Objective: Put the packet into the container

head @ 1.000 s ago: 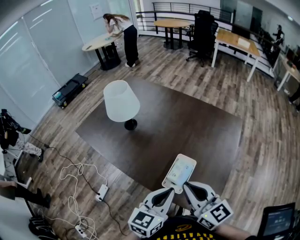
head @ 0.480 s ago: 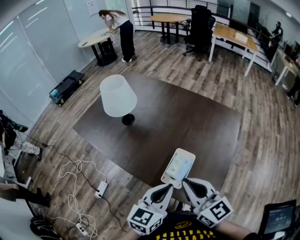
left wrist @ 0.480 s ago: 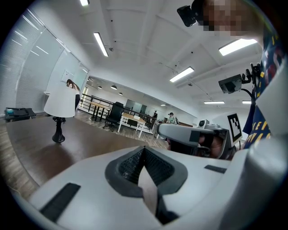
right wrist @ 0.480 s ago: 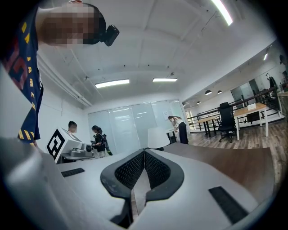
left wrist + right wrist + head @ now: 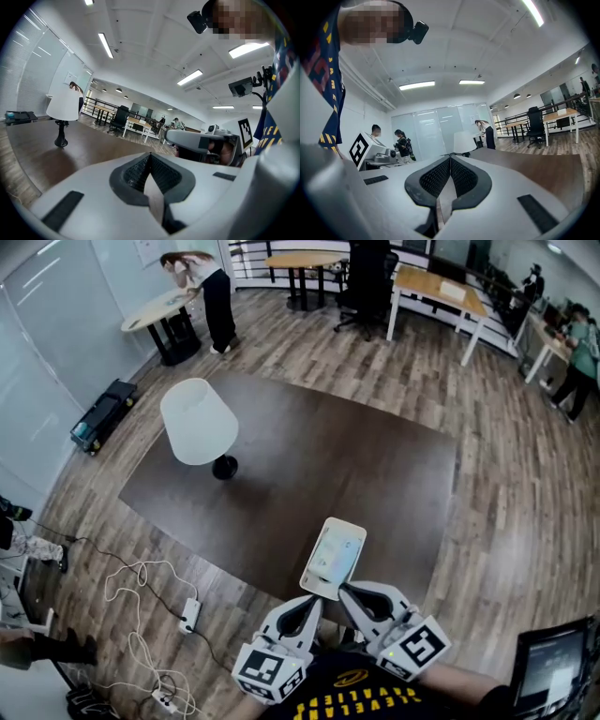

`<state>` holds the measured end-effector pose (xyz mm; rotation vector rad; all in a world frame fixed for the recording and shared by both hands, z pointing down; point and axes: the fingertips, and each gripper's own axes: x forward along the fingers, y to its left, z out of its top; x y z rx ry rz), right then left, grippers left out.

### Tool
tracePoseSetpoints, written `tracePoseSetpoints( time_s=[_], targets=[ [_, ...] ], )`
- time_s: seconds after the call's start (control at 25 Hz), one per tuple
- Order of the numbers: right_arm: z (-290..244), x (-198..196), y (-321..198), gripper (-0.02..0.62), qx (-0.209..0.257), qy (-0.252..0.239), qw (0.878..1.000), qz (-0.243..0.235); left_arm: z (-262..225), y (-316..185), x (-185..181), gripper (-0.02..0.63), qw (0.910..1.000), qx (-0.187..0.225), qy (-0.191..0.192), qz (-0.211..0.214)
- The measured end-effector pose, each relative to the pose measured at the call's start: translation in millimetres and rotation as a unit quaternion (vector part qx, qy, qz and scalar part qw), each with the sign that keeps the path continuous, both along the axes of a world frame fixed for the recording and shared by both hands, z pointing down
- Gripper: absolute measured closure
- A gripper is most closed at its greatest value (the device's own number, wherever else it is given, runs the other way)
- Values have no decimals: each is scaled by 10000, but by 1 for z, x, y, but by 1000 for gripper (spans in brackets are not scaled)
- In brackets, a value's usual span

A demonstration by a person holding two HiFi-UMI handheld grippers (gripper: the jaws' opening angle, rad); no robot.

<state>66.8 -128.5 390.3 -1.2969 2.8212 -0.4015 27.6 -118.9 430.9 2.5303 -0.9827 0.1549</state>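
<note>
Unchanged: left hand-held gripper (image 5: 314, 604) and right hand-held gripper (image 5: 349, 592) stayed clamped on packet (image 5: 334, 556) at its 6 o'clock edge. No container seen; placing pending.

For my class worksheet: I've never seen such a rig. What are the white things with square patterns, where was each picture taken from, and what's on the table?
No robot here: a person holds a two-jaw gripper in each hand, the left gripper and the right gripper. The patterned cubes belong to them. The head view comes from a camera on the person's head, looking down. The two gripper views come from cameras riding on the grippers, looking along their jaws. On the table stands a lamp. A packet sits at both grippers' tips, by the table's near edge. Both pairs of jaws are together; whether they nip the packet I cannot tell.
</note>
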Motion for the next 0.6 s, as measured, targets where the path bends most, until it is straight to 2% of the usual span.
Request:
tracePoseSetpoints(
  time_s=[0.4,0.6],
  targets=[
    [-2,3,-9,584,-89,23,9999,104,-6,-9,1,606,9998,-161,-72,32],
    [1,15,-2,584,-105,37,9999,98,0,0,14,606,9997,-248,-65,52]
  ],
)
